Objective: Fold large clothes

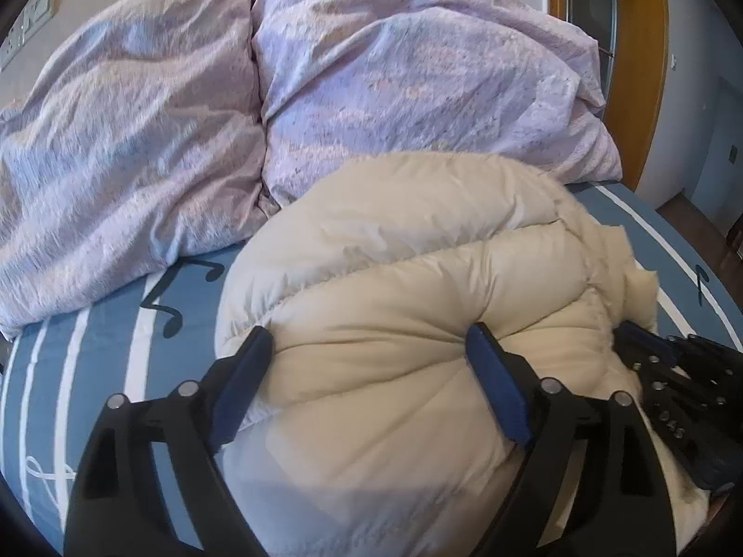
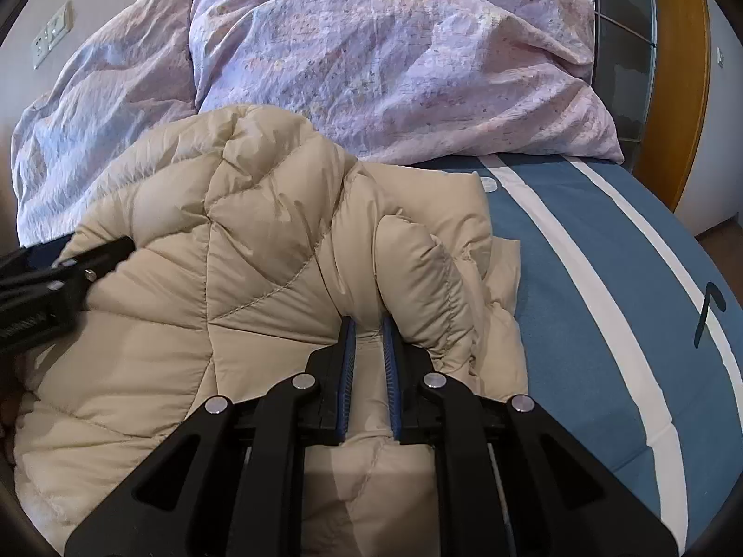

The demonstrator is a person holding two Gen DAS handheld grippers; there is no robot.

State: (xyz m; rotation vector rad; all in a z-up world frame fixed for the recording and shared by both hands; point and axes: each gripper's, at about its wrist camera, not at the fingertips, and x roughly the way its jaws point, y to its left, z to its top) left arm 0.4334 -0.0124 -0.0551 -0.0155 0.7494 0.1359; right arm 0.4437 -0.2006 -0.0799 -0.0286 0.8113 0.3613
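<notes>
A bed (image 2: 603, 250) fills the room's middle, its sheet blue with white stripes and dark music notes (image 1: 162, 311). Along the bed's far edge lie two rumpled pale lilac pillows (image 1: 418, 93), side by side and touching. On the beige wall behind the far left corner sits a white socket plate (image 2: 52, 42). Past the bed's right edge stands an orange wooden door frame (image 2: 687, 93) with grey glass panes, then a white wall and dark wooden floor (image 1: 696, 218). Soft daylight falls across everything.

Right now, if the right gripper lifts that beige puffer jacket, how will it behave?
The jacket probably lifts floppy: it lies in soft folds, so the free parts should sag. Its puffy quilting suggests it is light for its bulk and springs back. The smooth shell may slip; the right gripper pinches only a thin fold, and the left gripper is open.
</notes>
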